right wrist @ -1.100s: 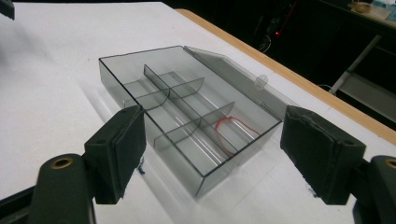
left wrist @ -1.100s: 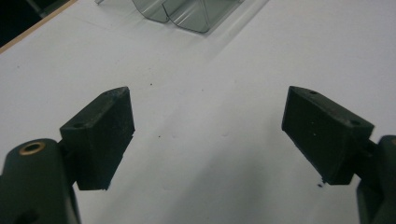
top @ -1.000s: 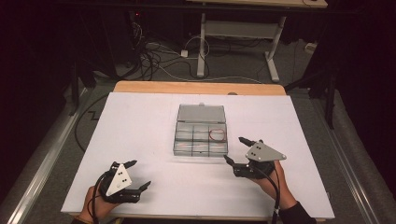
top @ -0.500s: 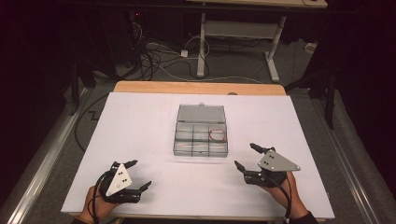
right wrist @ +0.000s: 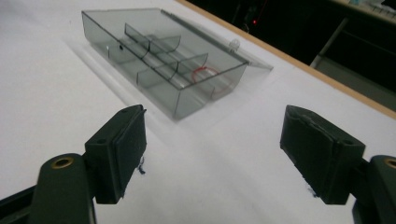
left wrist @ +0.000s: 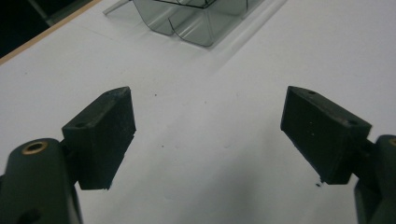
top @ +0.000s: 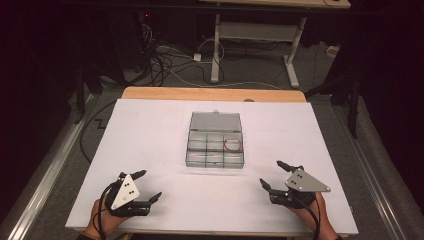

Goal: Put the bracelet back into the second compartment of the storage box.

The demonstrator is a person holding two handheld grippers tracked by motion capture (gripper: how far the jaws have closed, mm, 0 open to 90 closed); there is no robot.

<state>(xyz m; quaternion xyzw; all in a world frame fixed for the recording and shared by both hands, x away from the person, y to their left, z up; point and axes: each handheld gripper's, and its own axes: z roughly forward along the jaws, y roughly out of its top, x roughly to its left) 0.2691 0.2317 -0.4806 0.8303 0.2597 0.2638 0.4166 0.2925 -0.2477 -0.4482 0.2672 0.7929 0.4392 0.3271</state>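
Observation:
A clear grey compartment box [top: 215, 145] lies open in the middle of the white table [top: 150, 135], its lid folded back flat. A red ring [top: 233, 145] rests in its far right compartment, also seen in the right gripper view as the red ring [right wrist: 205, 74] inside the box [right wrist: 159, 56]. My left gripper [top: 147, 185] hovers near the front left edge, open and empty. My right gripper [top: 272, 175] stands at the front right, open and empty, its jaws pointing toward the box. A corner of the box [left wrist: 196, 18] shows ahead of the left gripper [left wrist: 208, 126].
A wooden strip [top: 210, 93] borders the table's far edge. Beyond it, cables [top: 170, 60] and a desk frame [top: 250, 35] stand on the dark floor. Metal rails [top: 45, 170] run along both sides of the table.
My right gripper has drawn back from the box toward the front right edge of the table. The left gripper has stayed put.

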